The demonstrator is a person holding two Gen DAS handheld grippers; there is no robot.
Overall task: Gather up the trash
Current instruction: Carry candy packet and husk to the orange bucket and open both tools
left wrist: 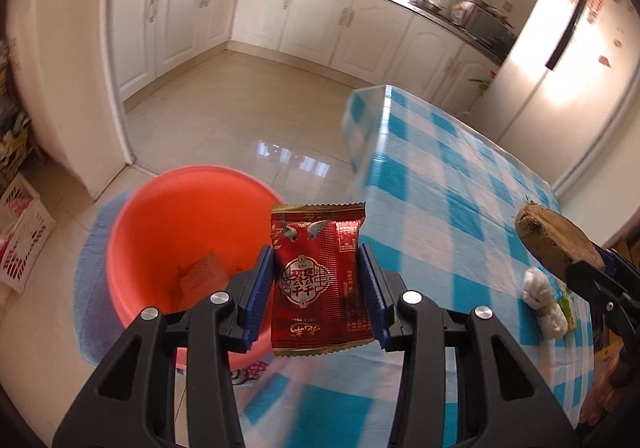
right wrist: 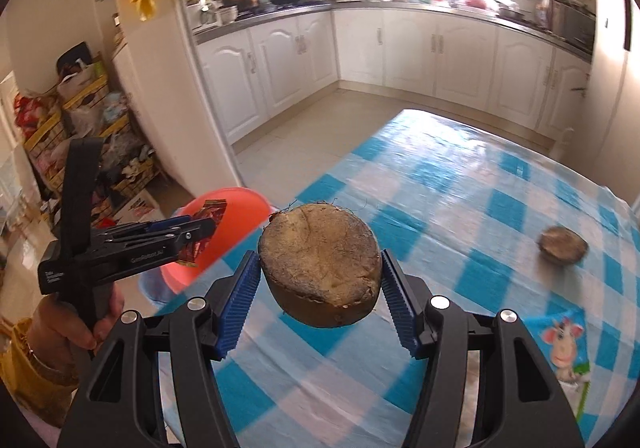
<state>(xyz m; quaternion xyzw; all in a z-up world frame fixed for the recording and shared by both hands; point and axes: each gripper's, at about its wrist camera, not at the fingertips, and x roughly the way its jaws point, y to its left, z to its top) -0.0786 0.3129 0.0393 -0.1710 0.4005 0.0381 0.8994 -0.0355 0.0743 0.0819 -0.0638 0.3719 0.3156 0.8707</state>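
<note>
My left gripper (left wrist: 318, 288) is shut on a red snack wrapper (left wrist: 320, 280) and holds it in the air near the right rim of an orange bin (left wrist: 168, 224) on the floor. The bin holds a reddish piece of trash (left wrist: 200, 276). My right gripper (right wrist: 318, 288) is shut on a brown coconut shell half (right wrist: 320, 264) above the blue checked table (right wrist: 460, 208). The left gripper (right wrist: 192, 238) with the wrapper (right wrist: 210, 214) and the bin (right wrist: 236, 204) also show in the right wrist view. A second shell half (right wrist: 563, 245) lies on the table at the right.
A crumpled white tissue (left wrist: 542, 298) lies on a green packet (left wrist: 570, 308) near the table's right side. White crates (left wrist: 24, 244) stand on the floor at the left. Cluttered shelves (right wrist: 80, 136) stand by the wall. Kitchen cabinets (left wrist: 280, 16) line the far side.
</note>
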